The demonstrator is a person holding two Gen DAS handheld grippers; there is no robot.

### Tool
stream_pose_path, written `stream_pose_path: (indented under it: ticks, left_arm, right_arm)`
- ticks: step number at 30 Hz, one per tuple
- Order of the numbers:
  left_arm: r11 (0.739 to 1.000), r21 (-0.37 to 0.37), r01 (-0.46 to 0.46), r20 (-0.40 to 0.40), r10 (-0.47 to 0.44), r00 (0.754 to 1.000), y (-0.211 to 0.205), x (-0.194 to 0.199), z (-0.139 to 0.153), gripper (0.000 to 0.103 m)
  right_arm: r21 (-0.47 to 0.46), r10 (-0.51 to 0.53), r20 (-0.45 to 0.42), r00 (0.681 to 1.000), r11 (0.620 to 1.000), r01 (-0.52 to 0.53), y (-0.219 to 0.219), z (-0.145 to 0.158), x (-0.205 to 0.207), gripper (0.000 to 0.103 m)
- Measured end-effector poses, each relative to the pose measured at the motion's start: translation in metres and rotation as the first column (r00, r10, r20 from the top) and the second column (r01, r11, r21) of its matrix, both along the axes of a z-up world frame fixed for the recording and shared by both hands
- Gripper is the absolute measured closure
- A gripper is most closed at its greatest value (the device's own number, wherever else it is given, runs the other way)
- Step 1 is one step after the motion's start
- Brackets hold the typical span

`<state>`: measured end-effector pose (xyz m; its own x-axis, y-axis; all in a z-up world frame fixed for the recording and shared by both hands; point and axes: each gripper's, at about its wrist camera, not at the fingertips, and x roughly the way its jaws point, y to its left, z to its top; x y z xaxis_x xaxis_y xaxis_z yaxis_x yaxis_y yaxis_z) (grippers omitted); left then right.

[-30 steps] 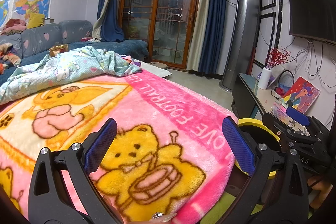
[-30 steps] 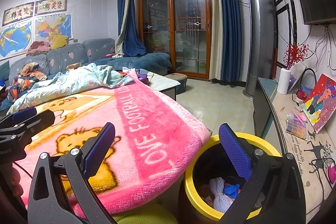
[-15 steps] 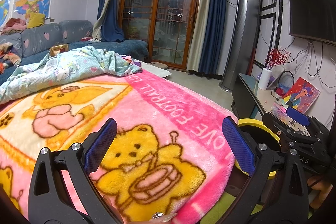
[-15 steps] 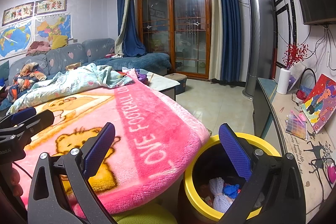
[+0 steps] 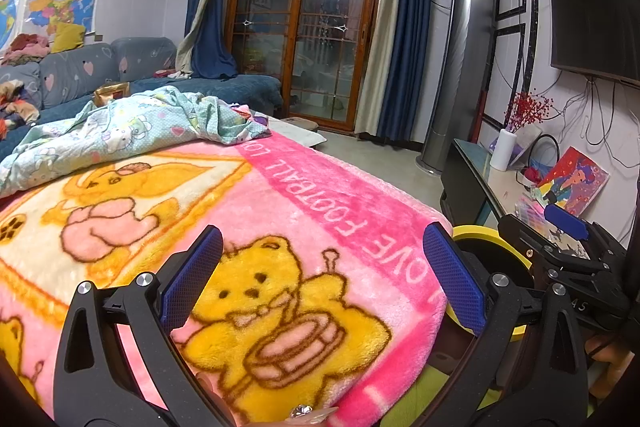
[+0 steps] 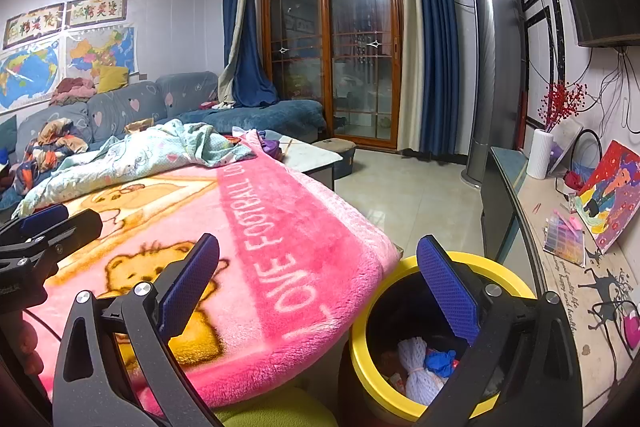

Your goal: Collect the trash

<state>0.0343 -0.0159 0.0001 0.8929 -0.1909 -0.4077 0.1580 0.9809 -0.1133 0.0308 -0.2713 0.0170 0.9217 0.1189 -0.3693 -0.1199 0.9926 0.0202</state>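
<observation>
A yellow-rimmed trash bin (image 6: pixel 508 279) stands at the right of a table covered by a pink bear blanket (image 6: pixel 280 235). Inside it lie white netted trash (image 6: pixel 416 367) and a blue scrap (image 6: pixel 440 363). My right gripper (image 6: pixel 318 291) is open and empty, its right finger over the bin's mouth. My left gripper (image 5: pixel 320 283) is open and empty, above the blanket (image 5: pixel 280 227). The bin's rim (image 5: pixel 488 239) shows at its right, beside the right gripper's body (image 5: pixel 568 267).
A crumpled light-green sheet (image 6: pixel 160 151) lies at the blanket's far end. A sofa (image 6: pixel 132 107) with clothes stands at the left. A low cabinet (image 6: pixel 560 227) with a vase, a painting and small items runs along the right wall. Bare floor leads to glass doors (image 6: pixel 340 67).
</observation>
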Motion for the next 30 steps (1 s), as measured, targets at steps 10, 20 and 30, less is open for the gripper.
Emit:
stream_pose_path:
  ticks: [10,20,30]
  left_arm:
    - [1.0,0.0,0.0,-0.003,0.0,1.0,0.0,0.001,0.001,0.011]
    - [0.999,0.018,-0.04,-0.032,0.041,0.999,0.001,-0.006,-0.008,0.011]
    - [0.934,-0.027,-0.357,-0.139,0.35,0.926,0.137,-0.043,0.007,0.011]
  right_arm:
    - [0.002,0.0,-0.001,1.0,1.0,0.0,0.0,0.0,0.0,0.007]
    - [0.02,0.007,0.015,1.0,1.0,-0.007,-0.003,0.005,0.007,0.007]
    - [0.077,0.478,-0.106,0.872,0.878,-0.472,0.123,0.034,0.045,0.007]
